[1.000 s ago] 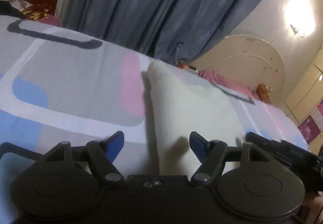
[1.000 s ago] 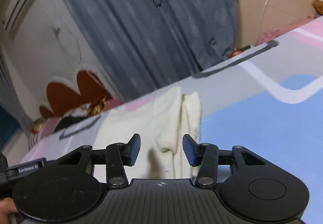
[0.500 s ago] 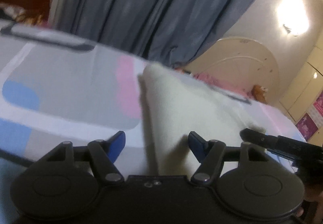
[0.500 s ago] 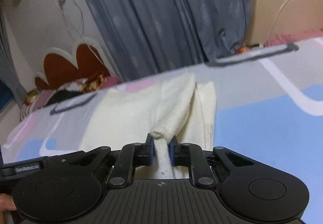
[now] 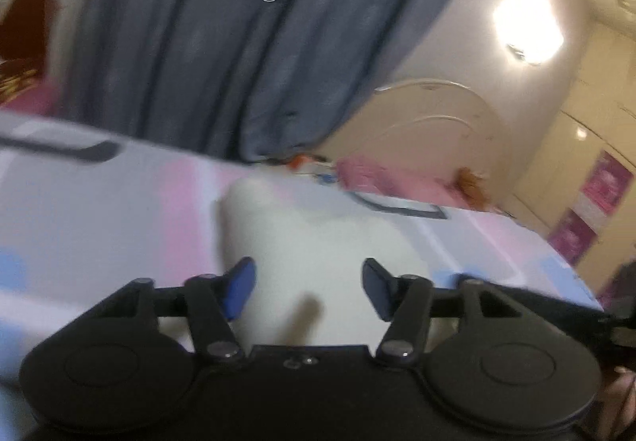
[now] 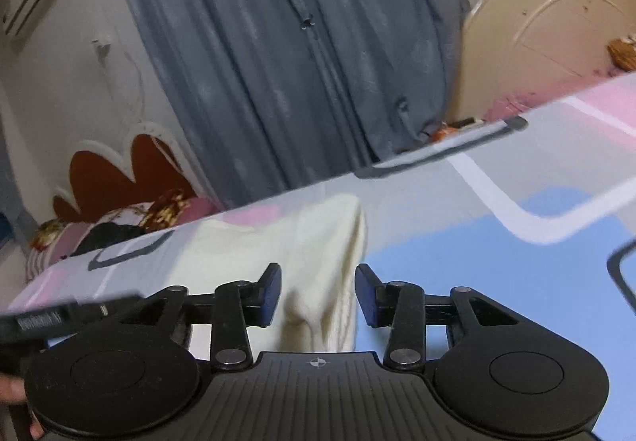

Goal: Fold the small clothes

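A cream knitted garment (image 6: pixel 302 242) lies folded on a bed sheet patterned in pale blue, pink and grey (image 6: pixel 497 254). The right gripper (image 6: pixel 318 296) has just been opening — its blue pads stand apart on either side of the garment's near fold, pressing nothing. The left gripper (image 5: pixel 308 288), its jaws just narrowed, also stands spread — cloth between the pads, untouched. Grey-blue curtains (image 5: pixel 238 43) hang behind.

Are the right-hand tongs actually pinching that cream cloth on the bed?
Apart. In the right wrist view, the right tongs have just been opening; the cream cloth lies between the blue pads, with a visible gap on each side.
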Demonstrator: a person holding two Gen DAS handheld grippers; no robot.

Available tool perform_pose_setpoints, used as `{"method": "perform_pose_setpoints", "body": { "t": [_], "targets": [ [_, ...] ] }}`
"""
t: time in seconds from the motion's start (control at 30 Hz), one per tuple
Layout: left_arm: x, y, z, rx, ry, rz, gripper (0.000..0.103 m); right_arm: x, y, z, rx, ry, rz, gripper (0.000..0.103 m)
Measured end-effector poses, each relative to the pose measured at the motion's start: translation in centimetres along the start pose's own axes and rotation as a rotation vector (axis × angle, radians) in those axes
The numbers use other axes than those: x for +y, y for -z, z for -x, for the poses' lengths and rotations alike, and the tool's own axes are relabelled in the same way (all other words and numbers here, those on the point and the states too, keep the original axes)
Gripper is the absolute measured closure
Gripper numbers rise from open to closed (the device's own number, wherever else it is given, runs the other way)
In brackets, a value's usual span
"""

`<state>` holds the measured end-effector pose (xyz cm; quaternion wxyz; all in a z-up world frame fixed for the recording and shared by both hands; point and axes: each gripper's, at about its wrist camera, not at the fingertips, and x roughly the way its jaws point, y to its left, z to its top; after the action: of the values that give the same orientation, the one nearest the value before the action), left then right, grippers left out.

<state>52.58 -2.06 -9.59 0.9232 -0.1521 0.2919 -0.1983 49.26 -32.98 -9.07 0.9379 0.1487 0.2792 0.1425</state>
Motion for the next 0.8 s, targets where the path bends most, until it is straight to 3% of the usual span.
{"method": "perform_pose_setpoints", "body": {
  "t": [0.03,0.07,0.13,0.2,0.33,0.47,0.53,0.6,0.8],
  "targets": [
    [-0.5,-0.3,-1.1,0.020,0.000,-0.015,0.050,0.7,-0.2,-0.8,0.013,0.003,0.037,0.072],
    [-0.8,-0.4,-2.4,0.042,0.001,-0.023,0.048,1.4,-0.2,-1.9,0.037,-0.003,0.079,0.087],
    [-1.0,0.2,-5.1,0.141,-0.013,-0.038,0.046,2.1,0.3,-3.7,0.081,0.013,0.147,0.091],
    [-1.6,0.8,-5.6,0.143,-0.023,-0.116,0.046,1.5,1.2,-5.7,0.144,0.064,0.176,0.096],
    [-1.9,1.3,-2.3,0.106,0.005,-0.111,0.046,0.9,0.8,-4.5,0.146,0.093,0.145,0.097],
    [-2.6,4.4,0.2,0.095,-0.012,-0.139,0.046,2.2,1.7,-0.2,0.068,-0.013,0.170,0.097],
    [-3.4,5.8,0.6,0.101,-0.025,-0.144,0.046,3.0,3.5,0.0,0.119,-0.037,0.212,0.097],
    [-4.2,6.9,1.1,0.102,-0.040,-0.161,0.046,3.4,5.4,-0.4,0.176,-0.006,0.265,0.097],
    [-5.5,10.5,5.1,0.109,-0.070,-0.204,0.045,3.4,7.2,2.5,0.170,0.025,0.232,0.097]
  ]
}}
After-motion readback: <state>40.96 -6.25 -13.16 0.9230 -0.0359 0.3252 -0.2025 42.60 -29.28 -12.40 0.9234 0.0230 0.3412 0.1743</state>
